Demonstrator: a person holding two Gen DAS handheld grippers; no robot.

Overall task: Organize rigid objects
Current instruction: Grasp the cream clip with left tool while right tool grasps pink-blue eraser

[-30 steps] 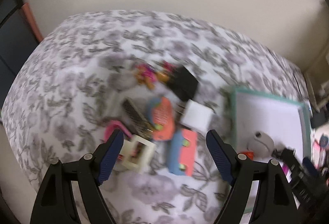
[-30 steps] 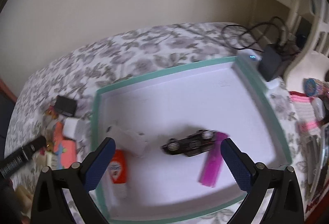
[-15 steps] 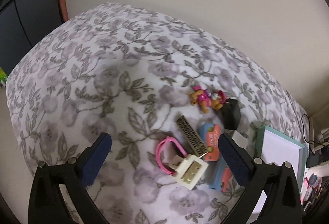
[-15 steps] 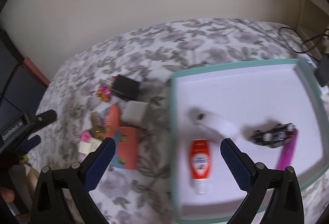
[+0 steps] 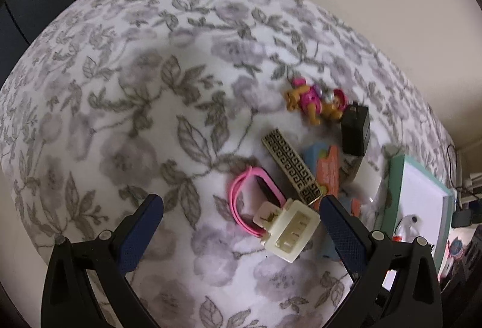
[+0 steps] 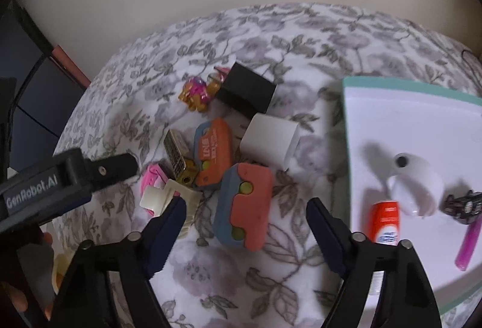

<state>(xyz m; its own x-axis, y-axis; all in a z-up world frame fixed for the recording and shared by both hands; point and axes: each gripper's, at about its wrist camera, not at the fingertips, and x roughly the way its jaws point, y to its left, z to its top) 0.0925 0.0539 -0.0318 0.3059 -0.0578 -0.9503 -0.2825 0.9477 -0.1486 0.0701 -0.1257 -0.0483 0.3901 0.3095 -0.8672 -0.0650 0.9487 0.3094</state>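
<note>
A pile of small items lies on the flowered cloth (image 5: 120,123). My left gripper (image 5: 239,207) is open above a pink band (image 5: 241,192) and a cream connector block (image 5: 290,233), touching neither. Beyond them lie a gold patterned bar (image 5: 290,166), toy figures (image 5: 313,102) and a black adapter (image 5: 355,129). My right gripper (image 6: 247,207) hovers around an orange-and-blue car-shaped eraser (image 6: 245,207). Its jaws are closing with gaps still on both sides. A second orange eraser (image 6: 214,156) and a white cube adapter (image 6: 271,144) lie just behind.
A teal-rimmed white tray (image 6: 391,83) at the right holds an orange tube (image 6: 385,219), a white rounded piece (image 6: 415,186), a black toy car (image 6: 464,204) and a pink stick (image 6: 468,243). The left gripper's finger (image 6: 102,168) reaches in from the left. A wall is close behind.
Both views have swung left, from the tray to the pile on the cloth. The right jaws have narrowed around the car-shaped eraser. The left gripper stays wide open.
</note>
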